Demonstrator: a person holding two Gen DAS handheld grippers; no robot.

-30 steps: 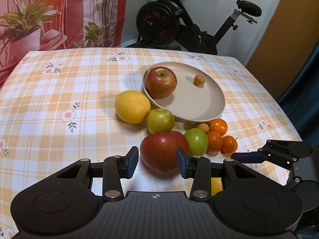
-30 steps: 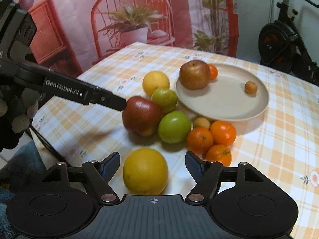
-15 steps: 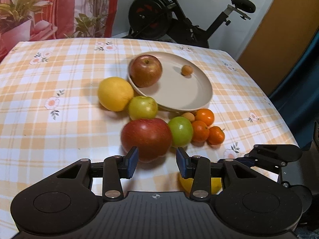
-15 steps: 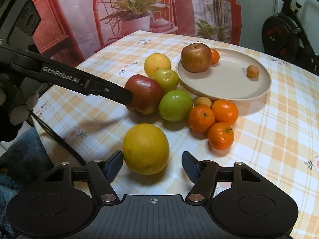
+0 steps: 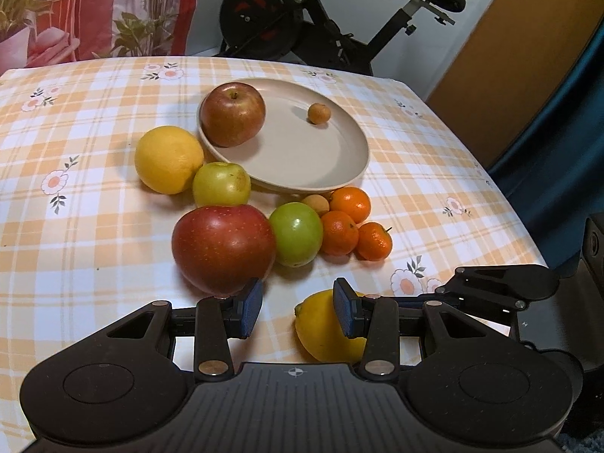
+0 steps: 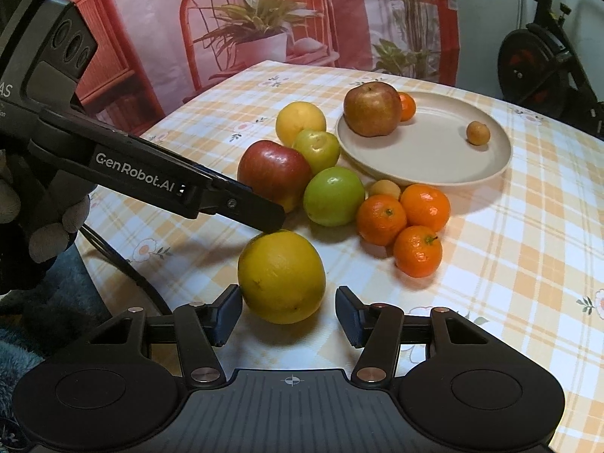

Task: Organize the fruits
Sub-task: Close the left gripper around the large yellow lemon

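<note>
A table (image 5: 94, 173) under an orange-checked flowered cloth carries all the fruit. Toward its far side sits a beige plate (image 5: 332, 158) holding a red-brown apple (image 5: 232, 113), a small tan fruit (image 5: 319, 113) and, seen only from the right wrist, a tangerine (image 6: 407, 106) behind the apple. Beside the plate lie a yellow orange (image 5: 168, 158), a big red apple (image 5: 222, 249), two green apples (image 5: 221, 185) and three tangerines (image 5: 351, 226).

The left gripper (image 5: 298, 307) reads "GenRobot.AI" on its finger; it tilts down, jaws narrow and empty, just in front of the red apple, held by a gloved hand (image 6: 41, 226).

The right gripper (image 6: 288, 313) tilts down over the near yellow orange (image 6: 281, 275); its jaws are closing around it, pads not yet touching.
</note>
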